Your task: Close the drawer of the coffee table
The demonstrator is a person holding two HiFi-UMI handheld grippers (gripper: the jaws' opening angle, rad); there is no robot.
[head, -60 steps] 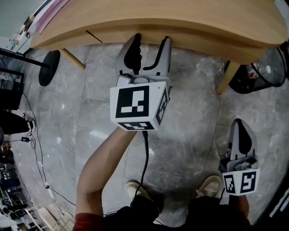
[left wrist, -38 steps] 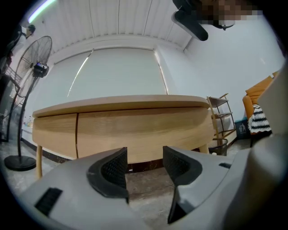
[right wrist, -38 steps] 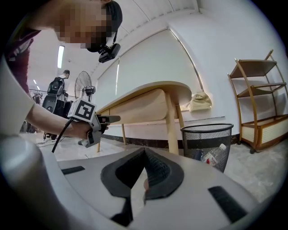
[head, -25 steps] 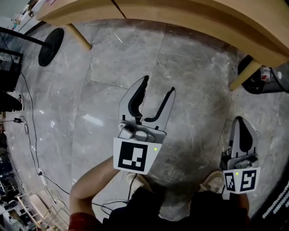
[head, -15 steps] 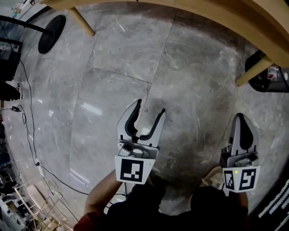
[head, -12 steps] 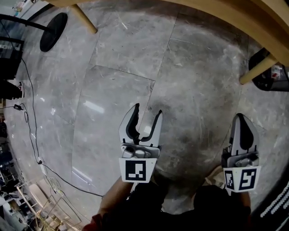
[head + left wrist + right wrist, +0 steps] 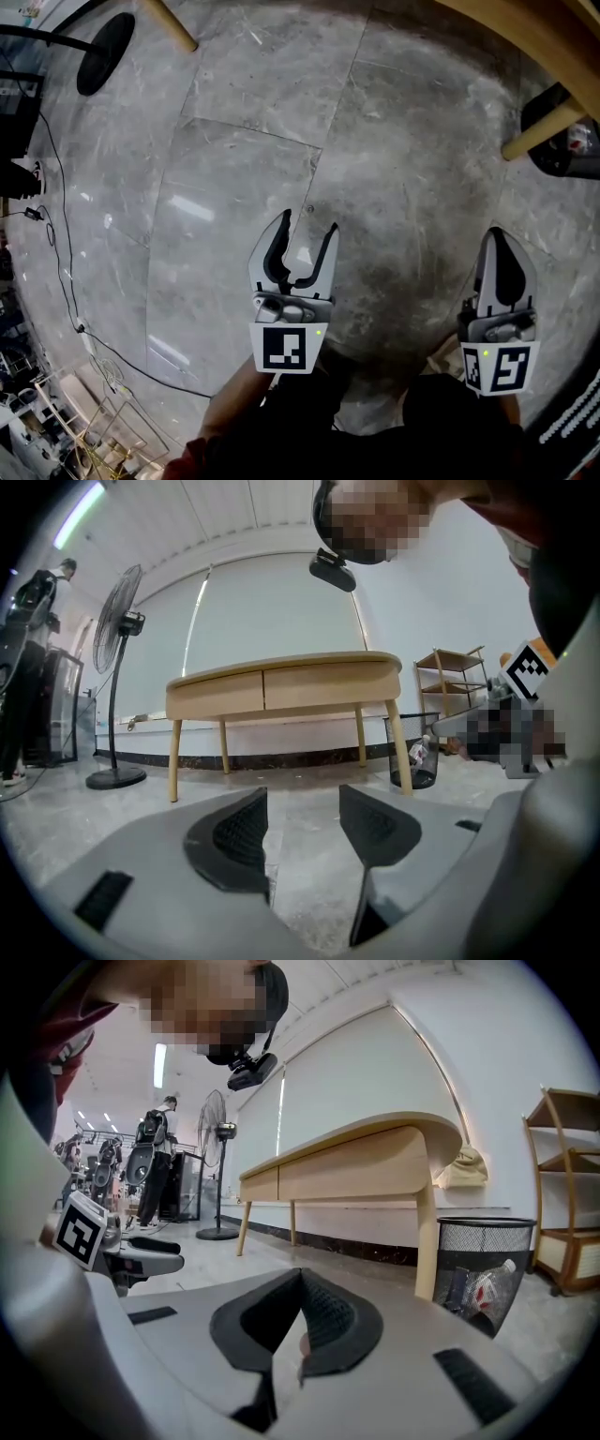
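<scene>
In the head view, both grippers hang low over the grey stone floor [image 7: 234, 141], close to the person's body. The left gripper [image 7: 307, 227] has its jaws spread with only floor showing between them. The right gripper [image 7: 497, 242] has its jaws pressed together on nothing. Only two wooden legs of the coffee table [image 7: 548, 131] show at the top edge, well apart from either gripper, so neither is placed to push anything.

The left gripper view looks along the spread jaws of the left gripper [image 7: 302, 803], with nothing between them, straight at the coffee table [image 7: 281, 663] across the room. Its drawer [image 7: 214, 694] sits with its front flush with the neighbouring panel, only a thin seam between them. To my eye it is shut, and the task looks done. A standing fan [image 7: 120, 621] is at the left and a mesh waste bin [image 7: 417, 754] beside the right leg.

In the right gripper view, the right gripper [image 7: 300, 1288] has its jaws meeting at the tips and carries nothing. The same table [image 7: 347, 1162] shows side-on, its front even.
</scene>
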